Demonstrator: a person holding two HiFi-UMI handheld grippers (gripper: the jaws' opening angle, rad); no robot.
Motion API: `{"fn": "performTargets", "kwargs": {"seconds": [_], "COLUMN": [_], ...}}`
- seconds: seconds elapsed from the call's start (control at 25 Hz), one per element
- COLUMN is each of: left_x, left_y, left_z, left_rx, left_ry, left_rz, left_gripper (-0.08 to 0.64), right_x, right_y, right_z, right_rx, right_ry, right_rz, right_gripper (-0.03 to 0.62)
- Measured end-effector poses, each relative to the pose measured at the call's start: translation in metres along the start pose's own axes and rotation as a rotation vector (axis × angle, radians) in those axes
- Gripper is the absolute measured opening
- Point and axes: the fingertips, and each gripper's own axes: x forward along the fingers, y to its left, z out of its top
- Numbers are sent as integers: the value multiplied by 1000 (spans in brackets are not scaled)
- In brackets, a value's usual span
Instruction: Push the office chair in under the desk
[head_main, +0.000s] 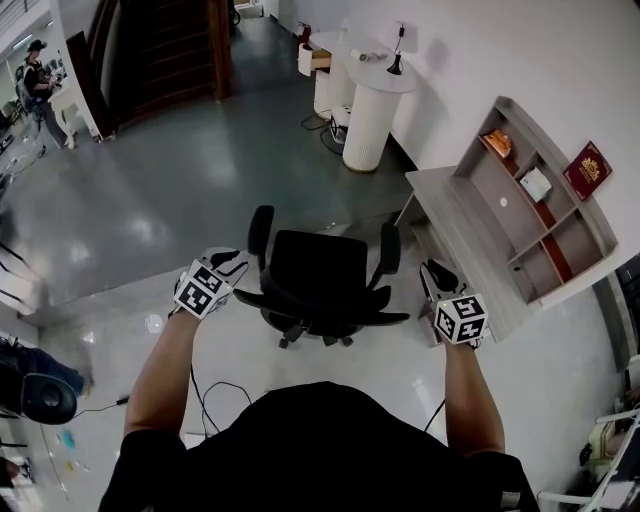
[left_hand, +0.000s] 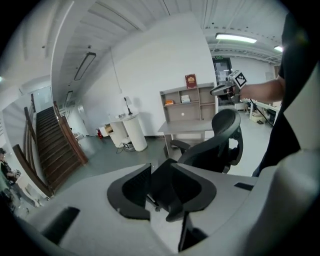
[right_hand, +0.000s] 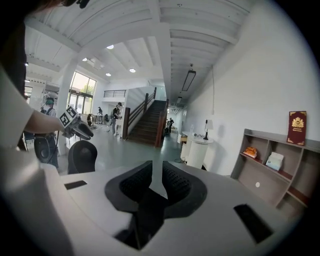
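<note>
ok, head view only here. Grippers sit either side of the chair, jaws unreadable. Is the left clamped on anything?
Observer: No. In the left gripper view, the left gripper has its jaws apart, unclamped; a dark part of the office chair shows through the gap.
Operator: And the right?
Observer: In the right gripper view, the right gripper has a narrow gap between its jaws, nothing in it, only floor beyond.

Black mesh office chair (head_main: 318, 280) sat at centre. At 3 o'clock, a pale grey wooden desk with open shelves (head_main: 452, 215) carried a dark red book with gold emblem (head_main: 587, 170). At 12 o'clock stood a white ribbed cylindrical stand (head_main: 370, 130). The left gripper (head_main: 232, 262) and right gripper (head_main: 436, 274) bore white cubes patterned with black squares.
</note>
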Motion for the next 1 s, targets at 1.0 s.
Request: {"fn": "performTargets", "kwargs": {"seconds": [1.0], "left_x": [40], "left_y": [-84], "left_z": [-94], "left_rx": [302], "left_ry": [314], "left_rz": [-288], "left_gripper": [313], "right_x": [-8], "right_y": [36], "right_z": [-152], "right_rx": [-129], "right_ry": [363], "right_rz": [213], "right_gripper": [183]}}
